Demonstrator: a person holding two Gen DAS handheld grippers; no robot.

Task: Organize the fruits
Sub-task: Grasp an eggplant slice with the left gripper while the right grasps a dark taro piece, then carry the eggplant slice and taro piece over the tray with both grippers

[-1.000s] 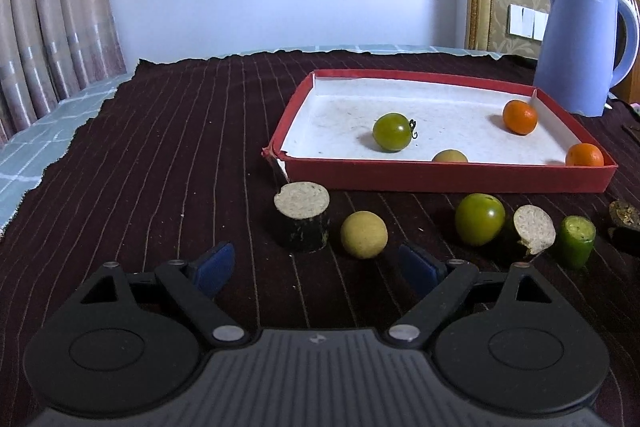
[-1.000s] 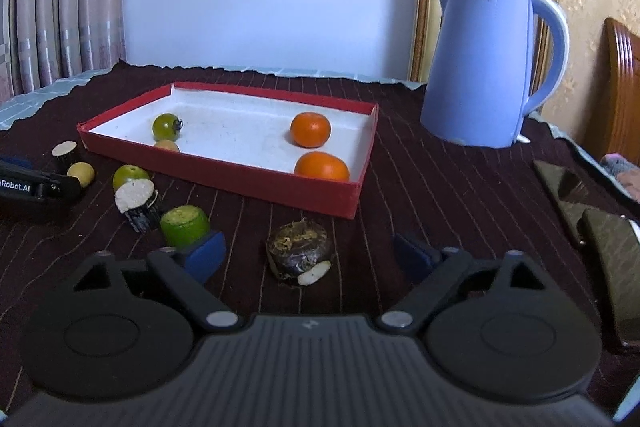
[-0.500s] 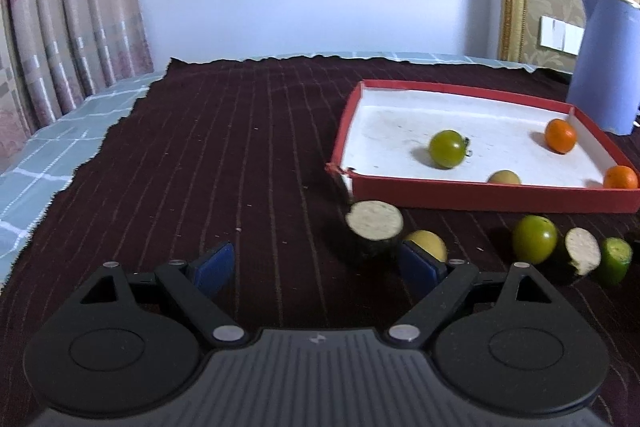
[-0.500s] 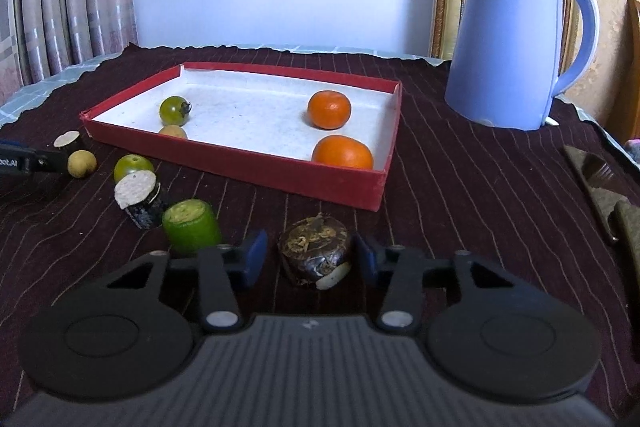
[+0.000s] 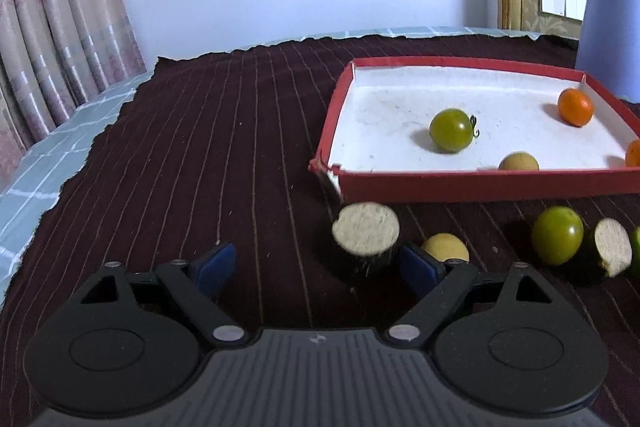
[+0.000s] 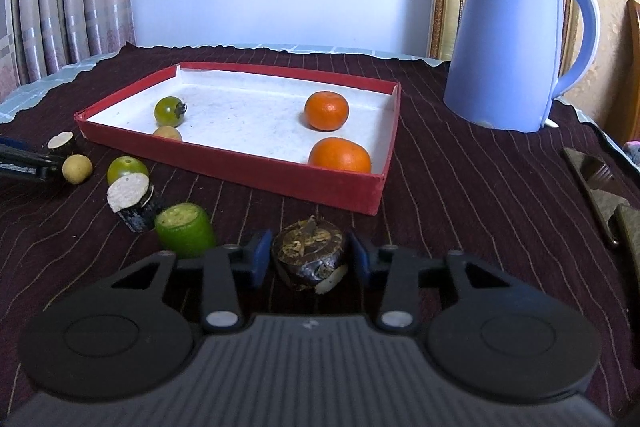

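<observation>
A red tray [image 6: 248, 155] holds a green tomato [image 6: 170, 111], a tan fruit [image 6: 168, 134] and two oranges [image 6: 326, 110]. My right gripper [image 6: 308, 259] has its jaws closed against a dark brown fruit [image 6: 310, 254] on the cloth in front of the tray. A cut green piece [image 6: 185, 230] and a dark cut piece [image 6: 130, 193] lie to its left. My left gripper [image 5: 316, 265] is open. A white-topped cut piece [image 5: 366, 235] stands between its fingers, near the right one. A yellow fruit [image 5: 446, 246] sits just behind the right finger.
A blue kettle [image 6: 508, 39] stands right of the tray. A green tomato [image 5: 557, 235] and another cut piece [image 5: 612, 252] lie right of the left gripper. Dark flat objects [image 6: 596, 179] lie at the far right. The cloth's edge and curtains [image 5: 60, 39] are to the left.
My right gripper has moved forward and closed from wide open onto the dark brown fruit. My left gripper has shifted left and forward, bringing the white-topped piece between its fingers.
</observation>
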